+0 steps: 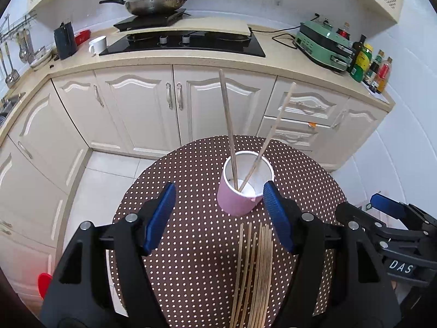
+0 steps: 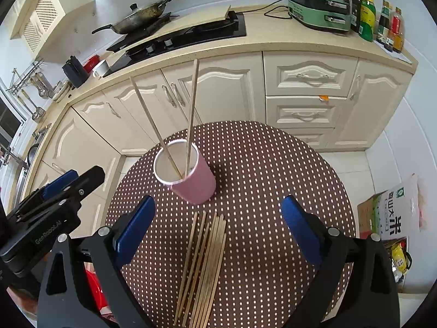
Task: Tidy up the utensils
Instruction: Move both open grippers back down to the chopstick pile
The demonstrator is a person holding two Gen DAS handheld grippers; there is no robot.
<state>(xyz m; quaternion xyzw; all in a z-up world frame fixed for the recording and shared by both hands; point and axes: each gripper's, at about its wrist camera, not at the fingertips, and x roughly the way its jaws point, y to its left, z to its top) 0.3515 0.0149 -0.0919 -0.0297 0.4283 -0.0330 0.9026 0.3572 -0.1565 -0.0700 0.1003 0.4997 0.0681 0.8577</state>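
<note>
A round table (image 1: 191, 169) covered in a brown cloth with white dots stands in a kitchen, seen from two gripper cameras looking down at it. In the left wrist view a pink paper cup (image 1: 240, 199) sits just past centre, at about one o'clock from the middle of the frame, with two wooden chopsticks (image 1: 228, 125) standing in it, leaning apart against opposite sides of the rim, likely because each was dropped in singly. A row of loose chopsticks (image 1: 254, 268) lies flat at six o'clock from the cup, pointing toward it, seemingly laid ready for picking up. The left gripper (image 1: 220, 218) has its blue jaws apart with nothing between them, straddling the near side of the cup without touching it. The right gripper (image 2: 218, 227) is spread wide and empty above the loose chopsticks, probably ready for the next one.
</note>
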